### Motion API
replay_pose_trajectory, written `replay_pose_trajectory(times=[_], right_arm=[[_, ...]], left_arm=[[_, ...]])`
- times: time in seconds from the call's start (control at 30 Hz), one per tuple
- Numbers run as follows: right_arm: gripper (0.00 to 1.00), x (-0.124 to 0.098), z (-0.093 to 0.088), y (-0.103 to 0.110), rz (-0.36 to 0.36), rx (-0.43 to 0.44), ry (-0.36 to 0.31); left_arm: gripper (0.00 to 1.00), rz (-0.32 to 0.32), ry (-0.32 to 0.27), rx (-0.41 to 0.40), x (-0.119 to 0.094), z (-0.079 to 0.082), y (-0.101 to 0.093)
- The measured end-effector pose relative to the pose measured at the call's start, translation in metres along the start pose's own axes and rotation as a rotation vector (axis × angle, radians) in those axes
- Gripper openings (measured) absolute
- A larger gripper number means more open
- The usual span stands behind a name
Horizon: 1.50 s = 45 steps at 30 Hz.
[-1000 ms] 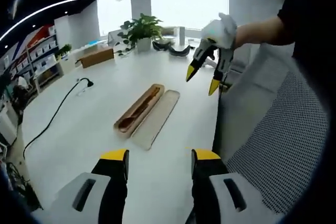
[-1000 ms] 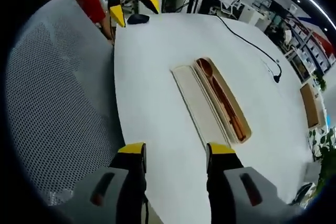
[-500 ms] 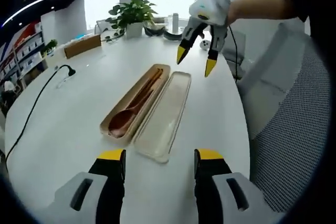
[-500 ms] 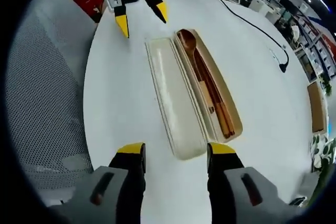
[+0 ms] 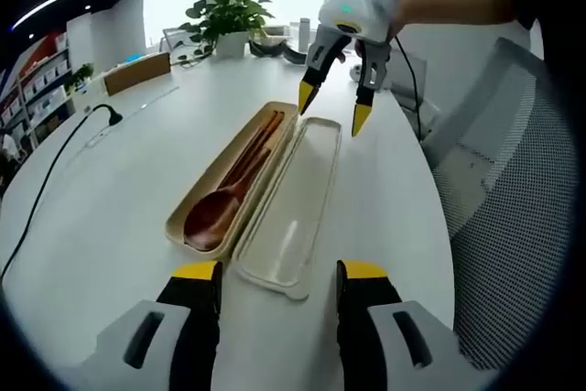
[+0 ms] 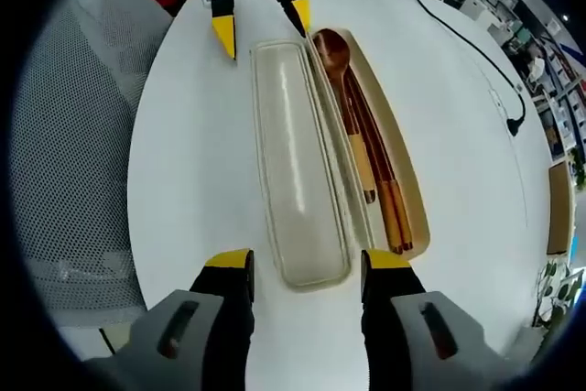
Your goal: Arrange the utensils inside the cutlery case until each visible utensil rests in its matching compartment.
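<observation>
Beige and long, the open cutlery case (image 5: pixel 240 185) lies on the white round table (image 5: pixel 110 190), with its pale translucent lid (image 5: pixel 293 203) laid flat just beside it, edge to edge. In the case we see a dark wooden spoon (image 5: pixel 220 212) and a pair of brown wooden chopsticks (image 5: pixel 261 135) lying lengthwise together; we cannot tell whether the tray is divided into compartments.

From the left gripper view, the left gripper (image 5: pixel 277 274) has its yellow-tipped jaws spread, nothing between them, standing just short of the near end of the lid. The right gripper (image 5: pixel 330 107) comes in from the far side, held by a hand in a white glove (image 5: pixel 366 2) — its jaws are also apart and empty, hovering above the far end of case and lid.

From the right gripper view, we see the same case (image 6: pixel 403 171) and lid (image 6: pixel 293 167) running away from the right gripper (image 6: pixel 299 265), with the left gripper (image 6: pixel 263 27) at the spoon-bowl end. A grey mesh chair (image 6: pixel 73 135) stands beside the table — a black cable (image 5: pixel 46 180) trails across the tabletop, and a potted green plant (image 5: pixel 227 17) stands at the far edge.
</observation>
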State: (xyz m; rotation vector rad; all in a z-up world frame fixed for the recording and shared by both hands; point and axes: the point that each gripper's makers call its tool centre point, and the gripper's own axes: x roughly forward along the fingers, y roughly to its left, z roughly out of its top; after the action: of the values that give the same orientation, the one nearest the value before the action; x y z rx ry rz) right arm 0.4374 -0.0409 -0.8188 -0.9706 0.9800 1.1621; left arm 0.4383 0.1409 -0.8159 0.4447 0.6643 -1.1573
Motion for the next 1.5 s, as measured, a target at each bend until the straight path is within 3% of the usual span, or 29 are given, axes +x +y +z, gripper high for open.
replay_pose_trajectory(times=[0.4, 0.5, 0.73, 0.83, 0.87, 1.0, 1.13, 1.2, 1.5], right_arm=[[0.43, 0.013, 0.008, 0.001, 0.058, -0.034, 0.025], [0.36, 0.014, 0.007, 0.009, 0.108, -0.014, 0.027], [0.36, 0.015, 0.012, 0.018, 0.098, -0.025, 0.024], [0.36, 0.016, 0.014, 0.019, 0.1, -0.041, 0.054], [0.36, 0.016, 0.014, 0.02, 0.103, -0.053, 0.077], [0.35, 0.017, 0.013, 0.02, 0.101, -0.052, 0.154], [0.34, 0.017, 0.013, 0.021, 0.102, -0.065, 0.183], [0.33, 0.017, 0.012, 0.021, 0.101, -0.063, 0.186], [0.32, 0.015, 0.013, 0.026, 0.112, -0.049, 0.138]], left_arm=[[0.5, -0.012, 0.015, -0.002, 0.004, -0.004, -0.002], [0.49, -0.022, 0.016, -0.005, 0.005, -0.004, -0.005], [0.48, -0.033, 0.018, 0.019, 0.006, -0.004, -0.013], [0.44, -0.02, 0.021, 0.076, 0.008, -0.005, -0.012], [0.42, -0.019, -0.005, 0.088, 0.009, 0.0, -0.011], [0.42, -0.025, 0.026, 0.066, 0.005, -0.005, -0.012], [0.42, -0.015, 0.033, 0.065, 0.003, -0.006, -0.012], [0.41, 0.033, 0.037, 0.14, 0.0, -0.005, -0.009], [0.4, 0.087, 0.063, 0.332, -0.015, -0.01, -0.015]])
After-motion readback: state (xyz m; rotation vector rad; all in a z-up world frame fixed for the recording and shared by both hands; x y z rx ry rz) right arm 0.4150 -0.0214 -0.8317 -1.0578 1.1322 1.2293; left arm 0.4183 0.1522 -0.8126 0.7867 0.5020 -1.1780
